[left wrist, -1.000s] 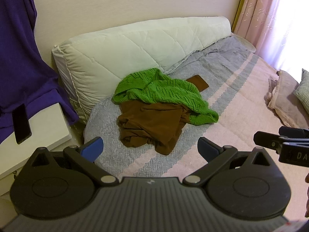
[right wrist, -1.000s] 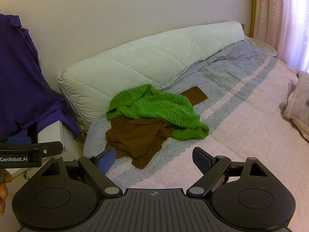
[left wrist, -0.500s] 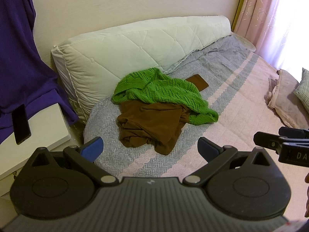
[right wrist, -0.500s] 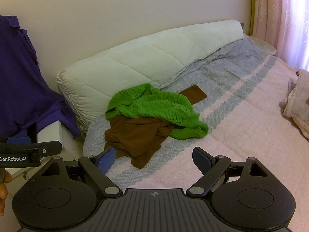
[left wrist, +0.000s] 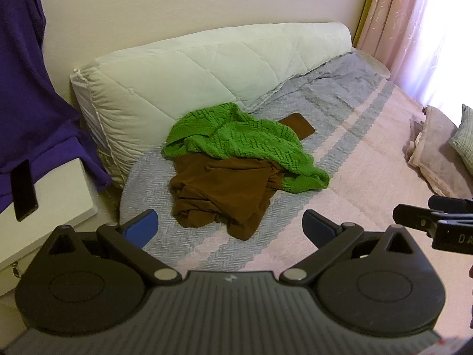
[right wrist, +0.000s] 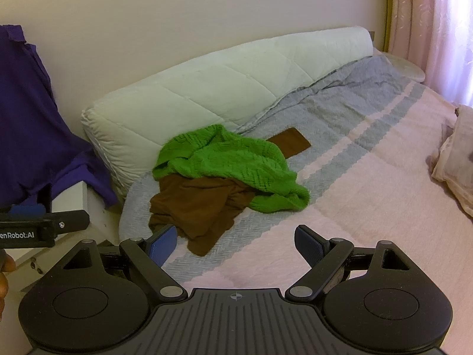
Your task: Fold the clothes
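A crumpled green knit sweater (left wrist: pixel 245 145) (right wrist: pixel 233 162) lies on top of a rumpled brown garment (left wrist: pixel 221 189) (right wrist: pixel 195 207) on the bed (left wrist: pixel 354 159) (right wrist: pixel 369 177), close to its left end. My left gripper (left wrist: pixel 229 226) hovers open above the bed's near edge, short of the brown garment, nothing between its blue pads. My right gripper (right wrist: pixel 235 241) is also open and empty, held to the right of the left one, with the brown garment's near corner just beyond its left pad.
A white quilted bolster (left wrist: pixel 207 68) (right wrist: pixel 236 80) runs along the wall behind the clothes. A purple garment (left wrist: pixel 26 88) (right wrist: pixel 29 130) hangs at left over a white nightstand (left wrist: pixel 59 195) with a black phone (left wrist: pixel 23 189). Folded pale cloth (left wrist: pixel 437 153) (right wrist: pixel 455 159) lies at right, pink curtains (left wrist: pixel 414 23) behind.
Both grippers have crept slightly forward toward the clothes pile. Their fingers stay open and the clothes have not moved.
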Motion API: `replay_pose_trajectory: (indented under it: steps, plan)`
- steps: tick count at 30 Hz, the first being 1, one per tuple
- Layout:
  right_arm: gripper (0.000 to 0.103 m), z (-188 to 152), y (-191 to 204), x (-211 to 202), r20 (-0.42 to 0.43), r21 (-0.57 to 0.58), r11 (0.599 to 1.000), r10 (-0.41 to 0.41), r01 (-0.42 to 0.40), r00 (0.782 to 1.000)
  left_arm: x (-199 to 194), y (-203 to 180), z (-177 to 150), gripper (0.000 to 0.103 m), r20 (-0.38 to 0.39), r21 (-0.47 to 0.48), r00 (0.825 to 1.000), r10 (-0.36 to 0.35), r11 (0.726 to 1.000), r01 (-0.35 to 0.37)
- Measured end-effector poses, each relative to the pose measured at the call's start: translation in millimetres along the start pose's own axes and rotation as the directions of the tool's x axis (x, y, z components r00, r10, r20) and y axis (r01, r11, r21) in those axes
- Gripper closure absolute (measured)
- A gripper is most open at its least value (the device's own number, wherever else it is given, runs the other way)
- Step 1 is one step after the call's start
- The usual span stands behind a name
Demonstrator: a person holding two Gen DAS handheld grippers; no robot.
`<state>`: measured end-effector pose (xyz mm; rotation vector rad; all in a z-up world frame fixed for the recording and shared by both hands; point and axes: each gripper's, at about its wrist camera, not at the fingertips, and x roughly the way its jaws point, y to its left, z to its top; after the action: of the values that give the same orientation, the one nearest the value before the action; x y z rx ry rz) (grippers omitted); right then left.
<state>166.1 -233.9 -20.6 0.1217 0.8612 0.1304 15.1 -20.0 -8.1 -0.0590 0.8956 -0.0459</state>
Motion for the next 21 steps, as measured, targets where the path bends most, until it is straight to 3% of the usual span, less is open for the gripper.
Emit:
replay_pose_trajectory:
  steps: [12,16,21]
  plan:
    - [0.019,19.5,-39.5,26.4,0.009,-0.086,0.994,0.066,-0.065,0.998,20.7,-11.3,8.1,0.001,0.021,0.012,0.996,0.081,0.997,-0.081]
    - [0.019,34.0,-37.2,49.6,0.014,-0.124,0.989,0.080,-0.078,0.997,40.7,0.8,20.5,0.001,0.021,0.028,0.994,0.103,0.994,-0.103]
    - [0.019,58.9,-26.4,95.3,0.008,-0.172,0.981,0.089,-0.086,0.996,89.9,23.0,47.1,0.001,0.005,0.075,0.998,0.066,0.995,-0.066]
